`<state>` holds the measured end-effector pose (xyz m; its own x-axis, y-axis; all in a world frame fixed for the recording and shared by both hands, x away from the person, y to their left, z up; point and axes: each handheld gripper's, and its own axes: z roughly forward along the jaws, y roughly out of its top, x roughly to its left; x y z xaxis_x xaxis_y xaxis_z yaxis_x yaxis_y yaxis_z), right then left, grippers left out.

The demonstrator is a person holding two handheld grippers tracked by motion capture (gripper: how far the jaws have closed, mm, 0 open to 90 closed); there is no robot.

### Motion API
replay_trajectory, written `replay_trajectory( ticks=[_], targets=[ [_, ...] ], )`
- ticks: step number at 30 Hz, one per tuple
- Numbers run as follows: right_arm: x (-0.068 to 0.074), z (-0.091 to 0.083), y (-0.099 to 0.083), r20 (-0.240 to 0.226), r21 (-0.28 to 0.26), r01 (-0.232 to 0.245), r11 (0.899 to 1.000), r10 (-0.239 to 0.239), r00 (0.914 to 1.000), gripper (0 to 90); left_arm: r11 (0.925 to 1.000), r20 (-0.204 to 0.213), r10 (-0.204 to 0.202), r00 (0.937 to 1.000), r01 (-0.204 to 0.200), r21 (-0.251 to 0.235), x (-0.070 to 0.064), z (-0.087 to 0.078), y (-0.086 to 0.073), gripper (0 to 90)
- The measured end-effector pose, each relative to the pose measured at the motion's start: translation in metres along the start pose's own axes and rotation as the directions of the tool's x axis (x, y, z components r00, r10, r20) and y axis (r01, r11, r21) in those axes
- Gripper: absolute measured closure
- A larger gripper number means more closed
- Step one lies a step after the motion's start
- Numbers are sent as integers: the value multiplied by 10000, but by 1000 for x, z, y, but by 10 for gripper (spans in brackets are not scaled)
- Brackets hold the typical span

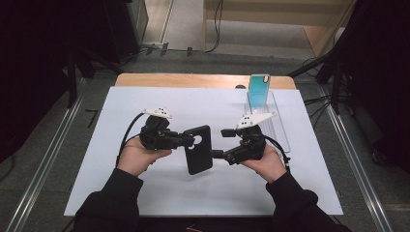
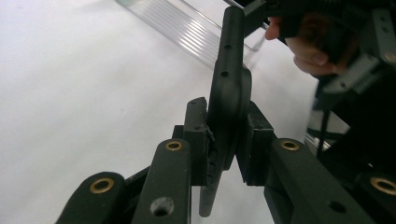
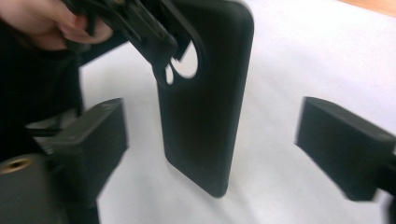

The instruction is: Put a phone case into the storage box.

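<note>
2 hand-held grippers meet over the near middle of the white sheet that covers the table. Nearest me, both sleeves enter from the bottom edge of the high view, each hand wrapped around its tool.

I hold the left gripper closed on a black phone case; in the left gripper view its 2 jaws pinch the case edge-on, 1 pad on each face, at the end that carries the camera opening. The case hangs clear of the sheet, upright, with its long axis running down from the grip.

I hold the right gripper just beside the case, on its right. Its jaws stand wide apart, and in the right gripper view the case sits between them without touching either pad; the round cut-out near the top of the case lies right under the left gripper.

Farther back, on the right half of the sheet, a clear ribbed tray lies flat. At its far end a phone with a teal back stands upright, leaning slightly. Beyond it I see the bare wooden table edge.
</note>
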<state>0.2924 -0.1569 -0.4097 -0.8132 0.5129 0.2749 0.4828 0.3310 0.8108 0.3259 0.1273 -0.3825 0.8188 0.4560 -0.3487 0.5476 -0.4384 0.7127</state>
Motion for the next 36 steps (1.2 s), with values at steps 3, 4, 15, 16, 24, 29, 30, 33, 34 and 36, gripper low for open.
replay_trajectory(
  ticks=[3,4,15,16,24,29,30,33,34,36],
  targets=[
    [1,4,-3,392,-146,-257,9996,263,9989,0,9999,-539,-89,9985,84,-103,-3,-2,1,766],
    [1,4,-4,491,-152,-361,9992,368,9981,0,9998,-692,-145,9975,135,-139,-4,-2,2,766],
    [8,14,-7,1168,-449,-1126,9926,1172,9862,0,9960,-1498,-844,9851,791,-414,-8,-3,5,766],
    [9,15,-7,1239,-482,-1146,9922,1198,9850,0,9954,-1573,-915,9833,860,-415,-9,-3,5,765],
    [17,24,-11,1818,-570,-1319,9896,1402,9733,0,9901,-1585,-1388,9776,1337,-427,-11,1,6,766],
    [25,33,-13,2282,-598,-1303,9897,1406,9634,0,9875,-1697,-1573,9729,1527,-402,-13,4,6,765],
    [26,34,-13,2358,-600,-1284,9899,1390,9618,0,9866,-1649,-1626,9728,1578,-418,-14,5,6,766],
    [28,38,-13,2444,-593,-1327,9894,1433,9590,0,9828,-1581,-1845,9700,1803,-408,-15,7,6,765],
    [28,39,-14,2465,-602,-1351,9890,1458,9581,0,9823,-1537,-1871,9702,1828,-418,-15,8,6,765],
    [29,41,-14,2552,-594,-1370,9888,1478,9555,0,9825,-1570,-1860,9699,1816,-421,-17,10,6,766]
  ],
)
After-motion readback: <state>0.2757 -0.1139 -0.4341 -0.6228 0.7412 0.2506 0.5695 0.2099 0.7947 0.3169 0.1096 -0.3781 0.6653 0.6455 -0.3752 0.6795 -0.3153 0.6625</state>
